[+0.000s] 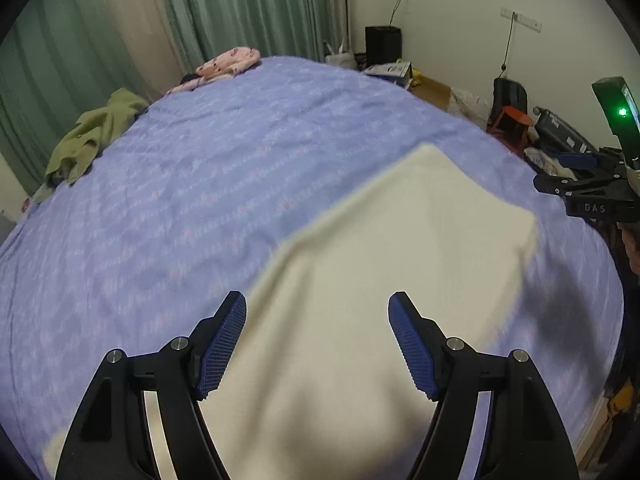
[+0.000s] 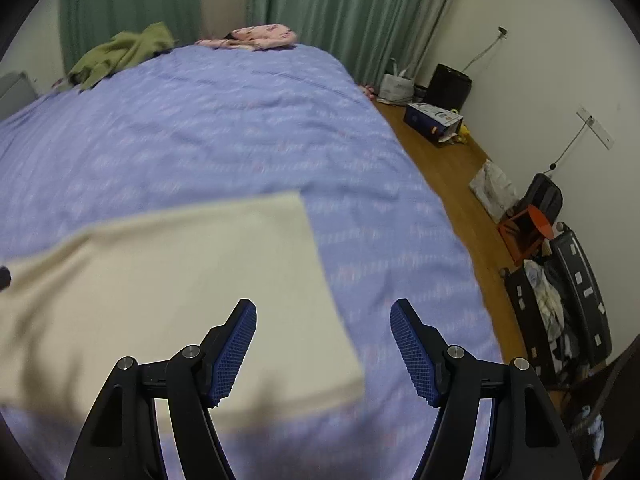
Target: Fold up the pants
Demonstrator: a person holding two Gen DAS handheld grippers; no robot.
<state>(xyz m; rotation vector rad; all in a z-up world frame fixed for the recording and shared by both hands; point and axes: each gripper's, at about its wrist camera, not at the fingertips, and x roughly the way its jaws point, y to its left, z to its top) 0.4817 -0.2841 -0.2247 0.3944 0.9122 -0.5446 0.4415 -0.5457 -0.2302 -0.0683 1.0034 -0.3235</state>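
Blue-padded fingers [image 1: 222, 344] of the left gripper [image 1: 318, 344] stood spread apart above the cream pants [image 1: 380, 264], pinching nothing. The pants lay folded into a flat rectangle on the lavender bedspread [image 1: 180, 168], near its close edge; both views were blurred. At the right gripper [image 2: 324, 350] the fingers likewise stood released and held nothing, poised over the pants' right edge [image 2: 224, 264] and the bare bedspread beside it. An olive-green garment [image 2: 120, 54] and a pink patterned garment [image 2: 260, 36] lay at the bed's far end, before green curtains [image 2: 340, 8].
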